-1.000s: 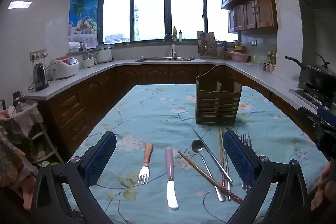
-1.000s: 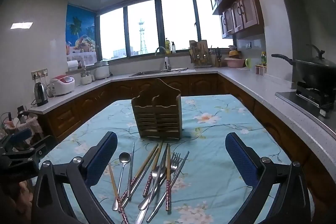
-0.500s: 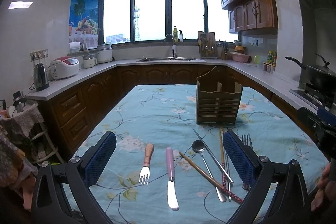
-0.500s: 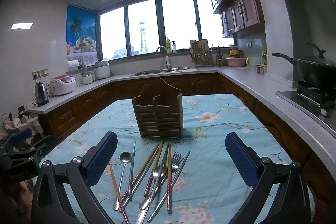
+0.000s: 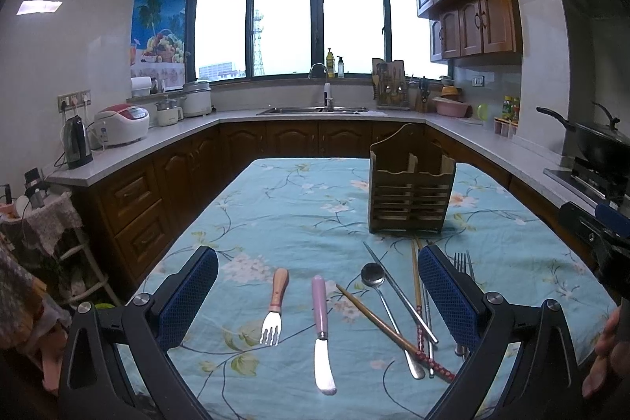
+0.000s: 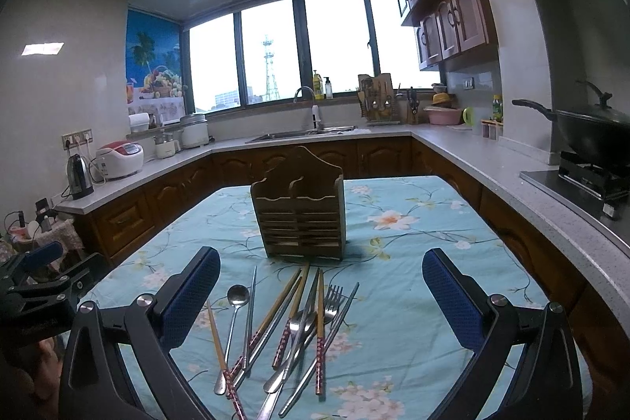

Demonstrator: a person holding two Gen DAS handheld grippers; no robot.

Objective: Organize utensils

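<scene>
Left wrist view: left claw point(image 5: 317, 286) wide, empty, above the tabletop point(image 5: 299, 207). Between its fingers lie the wooden-handled fork point(image 5: 275, 302), tines toward camera, and pink-handled knife point(image 5: 322, 325), blade toward camera; both lengthwise. Judged light, rigid; grip handles. Right claw point(image 6: 321, 286) wide over slick, crossed chopsticks point(image 6: 319, 317), before the wooden caddy point(image 6: 301, 213).

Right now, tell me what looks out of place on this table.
The wooden holder stands upright with nothing showing above its rim, while the utensils lie loose on the tablecloth. In front of the holder, chopsticks, a spoon and forks cross in a heap. A fork and a knife lie apart, left of it.
</scene>
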